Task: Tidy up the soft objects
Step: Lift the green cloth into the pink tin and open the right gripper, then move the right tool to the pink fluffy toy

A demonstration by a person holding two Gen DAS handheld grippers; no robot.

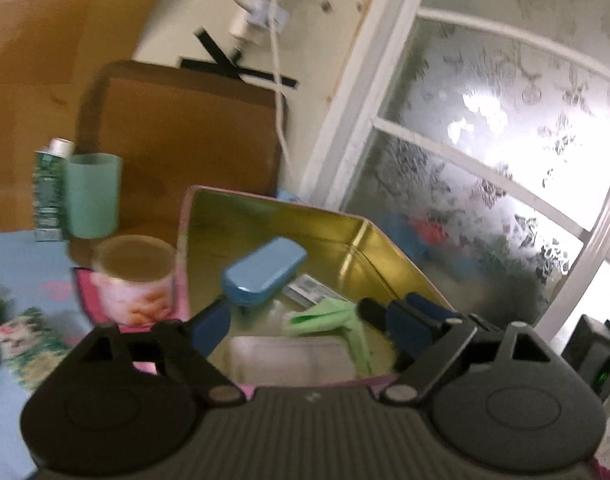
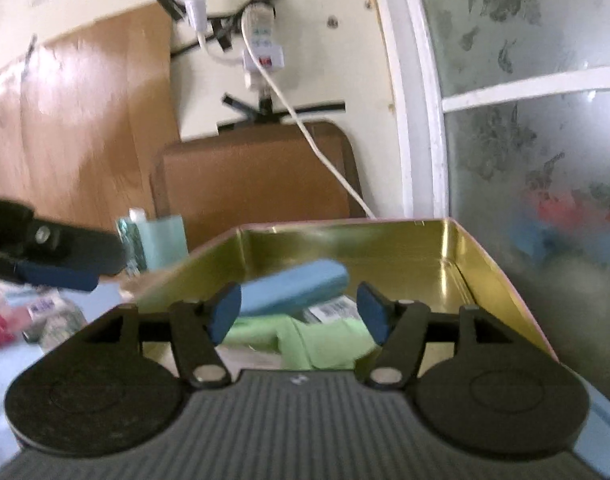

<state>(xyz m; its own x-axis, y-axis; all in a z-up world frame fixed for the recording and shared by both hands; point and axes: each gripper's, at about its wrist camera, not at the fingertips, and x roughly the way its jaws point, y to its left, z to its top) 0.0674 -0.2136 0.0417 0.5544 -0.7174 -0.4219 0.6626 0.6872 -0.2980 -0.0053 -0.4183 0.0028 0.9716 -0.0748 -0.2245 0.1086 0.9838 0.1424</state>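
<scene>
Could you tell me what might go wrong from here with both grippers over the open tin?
1. The blue case sits tilted above the green cloth in the tin; it may settle crooked.
2. The open left gripper and right gripper crowd the tin and could collide.
3. The pink cup beside the tin could be knocked.

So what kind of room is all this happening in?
Probably a lived-in home room: a frosted patterned window, a power strip taped to the wall, and a cluttered table with a gold-lined tin and cups.
</scene>
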